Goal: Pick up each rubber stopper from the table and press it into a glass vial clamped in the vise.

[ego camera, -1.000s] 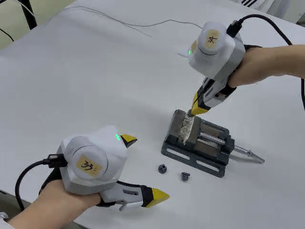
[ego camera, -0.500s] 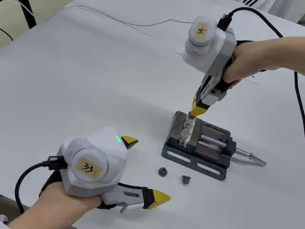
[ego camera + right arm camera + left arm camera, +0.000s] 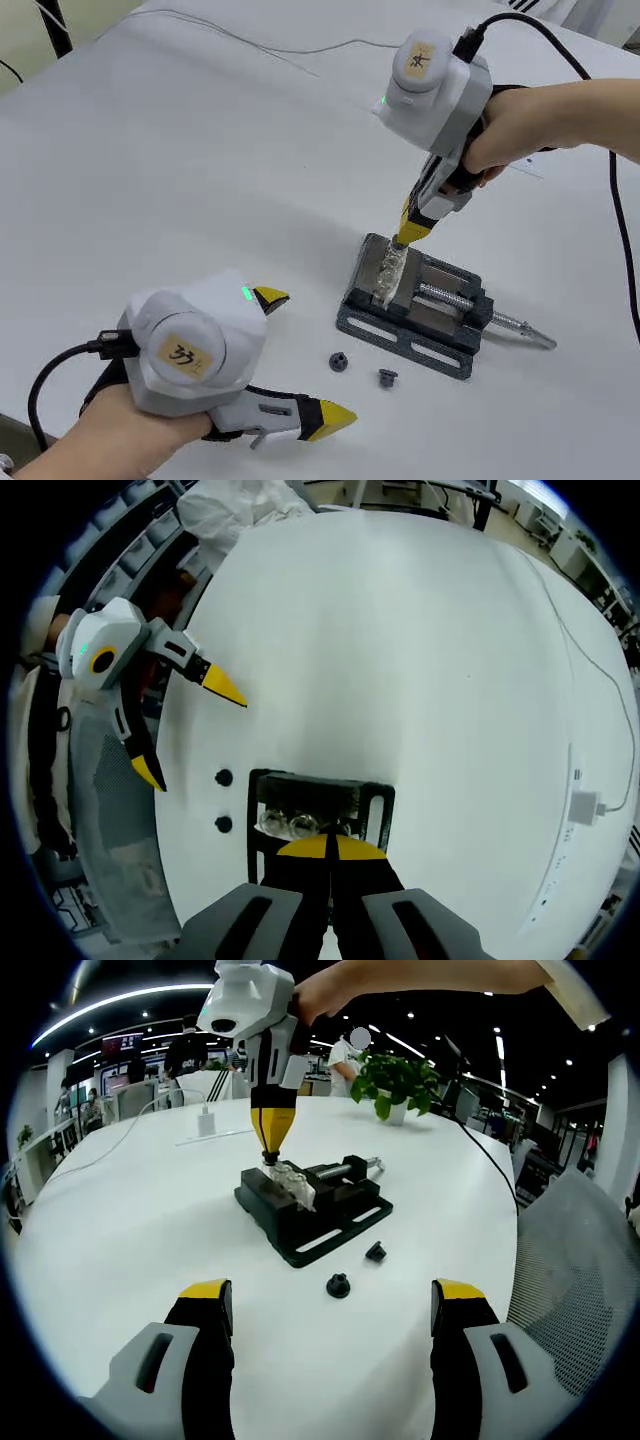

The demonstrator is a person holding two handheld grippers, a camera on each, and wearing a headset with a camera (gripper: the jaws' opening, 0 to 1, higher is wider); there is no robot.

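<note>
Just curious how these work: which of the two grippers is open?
The left gripper: its jaws stand wide apart, while the right gripper has its jaws shut together over the vial.

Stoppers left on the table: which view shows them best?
The left gripper view. Both stoppers lie close ahead, between its open jaws, in front of the vise. The head view shows them smaller, beside the vise. In the right gripper view they are two tiny dark dots.
</note>
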